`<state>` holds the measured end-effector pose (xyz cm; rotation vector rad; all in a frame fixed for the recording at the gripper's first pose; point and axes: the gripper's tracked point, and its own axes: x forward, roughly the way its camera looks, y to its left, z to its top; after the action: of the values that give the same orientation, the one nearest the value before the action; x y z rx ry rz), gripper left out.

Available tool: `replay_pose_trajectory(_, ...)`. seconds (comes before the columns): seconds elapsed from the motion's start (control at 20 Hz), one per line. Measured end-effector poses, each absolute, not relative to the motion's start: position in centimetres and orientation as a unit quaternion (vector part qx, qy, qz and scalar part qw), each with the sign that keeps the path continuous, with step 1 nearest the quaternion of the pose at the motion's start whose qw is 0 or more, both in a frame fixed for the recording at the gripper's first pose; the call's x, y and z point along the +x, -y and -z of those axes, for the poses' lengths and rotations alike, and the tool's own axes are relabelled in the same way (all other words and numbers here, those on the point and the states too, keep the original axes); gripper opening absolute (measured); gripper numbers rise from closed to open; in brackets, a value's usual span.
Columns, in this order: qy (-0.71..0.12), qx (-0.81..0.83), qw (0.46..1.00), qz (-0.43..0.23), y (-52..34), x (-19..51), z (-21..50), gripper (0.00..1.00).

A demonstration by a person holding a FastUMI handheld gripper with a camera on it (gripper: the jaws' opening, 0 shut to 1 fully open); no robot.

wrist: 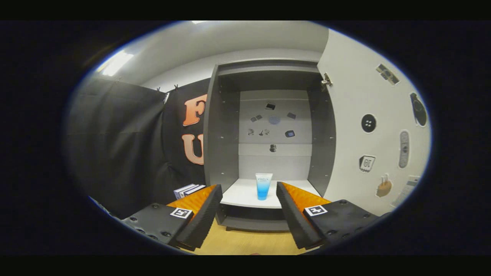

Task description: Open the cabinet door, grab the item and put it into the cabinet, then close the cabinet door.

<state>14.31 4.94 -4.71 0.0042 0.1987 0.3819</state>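
Now | hand-held gripper spread, empty | tube upright inside cabinet | door open

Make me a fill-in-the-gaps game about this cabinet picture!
1. The cabinet door is swung ____.
2. The blue tube stands upright on the cabinet's white ____.
3. The gripper has its fingers ____, with nothing held between them.
4. The tube is just ____ the fingertips, not between them.

Missing words: open; shelf; open; beyond
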Motion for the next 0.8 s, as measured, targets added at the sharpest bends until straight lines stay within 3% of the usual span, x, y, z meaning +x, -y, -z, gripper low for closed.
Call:
replay_pose_trajectory(0.65, -0.080, 0.059, 0.978, -0.184, 12.1, -3.5, 1.7, 0.91)
replay_pose_trajectory(0.8, -0.071, 0.033, 0.985, -0.151, 17.0, -5.7, 1.2, 0.90)
